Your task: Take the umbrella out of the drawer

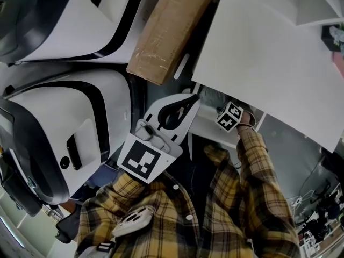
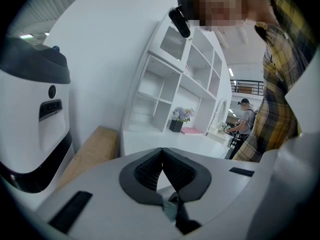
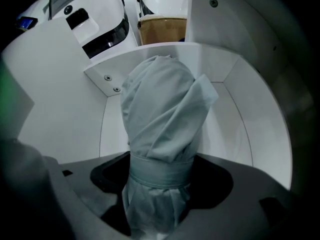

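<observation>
Gripping the umbrella [image 3: 160, 114] just where its strap [image 3: 160, 171] binds the folds, the right tongs [image 3: 162, 180] are closed on it from both sides, the pale cloth bulging above and below the pads. The umbrella is folded short and stands up out of the tongs, its top end pointing deeper into the white drawer [image 3: 225, 69]. It has not yet cleared the drawer's walls.

I'd judge it a light thing: soft, loose cloth wrapped over a stiff core. The cloth is likely to slide or bunch under a pinch, so the strapped waist, where the bundle is tightest, looks the soundest place to hold. A hold on the free folds higher up would probably only tug fabric. Drawn straight back it should come easily, though the loose flap at the top could brush the drawer's edge.

The left tongs [image 2: 161, 156] are closed tip to tip with nothing between them, held up by the person's checked shirt [image 1: 242, 208], well apart from the drawer.

Beyond the drawer's back wall stand a brown box [image 3: 162, 29] and a white machine [image 3: 95, 19] with black trim.
</observation>
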